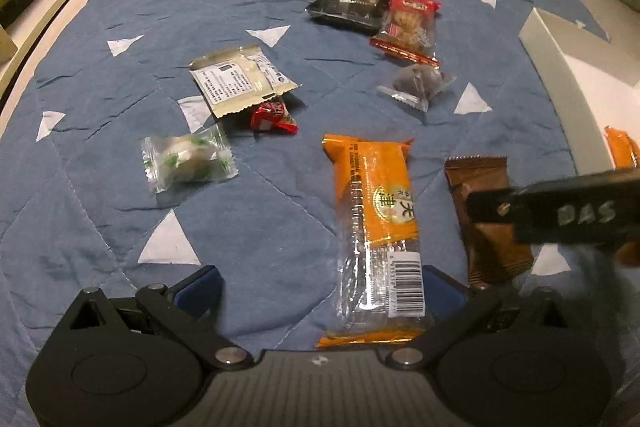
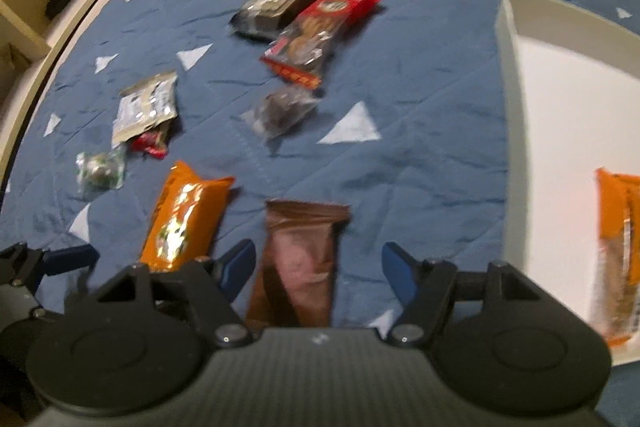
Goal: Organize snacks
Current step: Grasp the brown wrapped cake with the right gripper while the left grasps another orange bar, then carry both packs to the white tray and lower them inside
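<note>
Below both grippers lies a blue quilt point(image 1: 260, 235) with white triangles, and snacks are scattered over it. The left gripper point(image 1: 320, 291) hangs with its jaws wide apart; an orange snack bar point(image 1: 376, 227) lies lengthwise on the quilt with its near end between the blue fingers, close to the right one, but no pad presses on it. The right gripper point(image 2: 318, 267) also stands open, its fingers either side of a brown snack packet point(image 2: 300, 263) that lies flat on the quilt, with a gap showing at each side. The brown packet is just right of the orange bar.

Farther out sit a clear-wrapped green and white sweet point(image 1: 186, 159), a beige sachet point(image 1: 240, 79) with a small red sweet point(image 1: 274, 119) touching its lower edge, a clear bag with something dark inside point(image 1: 416, 83), a red cookie packet point(image 1: 408, 23) and a dark packet of blocks point(image 1: 348, 3), the last two touching.

At the right is a white box point(image 2: 508, 75), open at the top. Another orange bar point(image 2: 618, 247) lies inside it, near its front right part.
</note>
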A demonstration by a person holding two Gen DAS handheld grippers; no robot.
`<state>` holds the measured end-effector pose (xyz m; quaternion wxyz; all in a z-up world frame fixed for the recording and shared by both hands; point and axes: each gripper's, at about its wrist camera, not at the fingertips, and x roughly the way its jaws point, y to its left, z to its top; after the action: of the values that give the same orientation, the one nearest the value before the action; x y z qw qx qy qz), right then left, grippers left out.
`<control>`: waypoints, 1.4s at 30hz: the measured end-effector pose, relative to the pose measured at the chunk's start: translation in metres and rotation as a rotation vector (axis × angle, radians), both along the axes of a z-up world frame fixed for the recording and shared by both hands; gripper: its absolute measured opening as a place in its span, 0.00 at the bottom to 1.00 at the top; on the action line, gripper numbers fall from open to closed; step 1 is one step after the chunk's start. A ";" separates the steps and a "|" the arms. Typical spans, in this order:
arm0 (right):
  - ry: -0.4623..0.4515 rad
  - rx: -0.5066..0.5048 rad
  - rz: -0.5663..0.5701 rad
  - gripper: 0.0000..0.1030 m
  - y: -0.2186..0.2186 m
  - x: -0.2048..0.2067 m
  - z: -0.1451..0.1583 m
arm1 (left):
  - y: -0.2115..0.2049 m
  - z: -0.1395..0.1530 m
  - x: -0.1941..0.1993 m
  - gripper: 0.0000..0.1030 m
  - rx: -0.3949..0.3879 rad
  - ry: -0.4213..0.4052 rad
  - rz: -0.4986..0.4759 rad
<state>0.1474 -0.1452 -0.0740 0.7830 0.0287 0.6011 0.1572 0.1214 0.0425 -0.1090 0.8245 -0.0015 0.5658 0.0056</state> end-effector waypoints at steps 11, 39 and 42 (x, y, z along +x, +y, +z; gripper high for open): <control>0.023 -0.046 -0.007 0.60 0.012 0.002 -0.022 | -0.021 -0.003 0.005 0.76 -0.019 -0.014 -0.074; -0.018 -0.053 0.067 0.47 -0.007 -0.001 -0.007 | -0.015 0.008 0.026 0.40 -0.103 -0.059 -0.018; -0.051 -0.028 0.062 0.47 -0.012 0.001 0.006 | -0.013 0.019 0.028 0.40 -0.111 -0.094 -0.004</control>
<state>0.1482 -0.1576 -0.0684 0.7933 -0.0050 0.5836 0.1735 0.1495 0.0291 -0.0905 0.8488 -0.0462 0.5260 -0.0274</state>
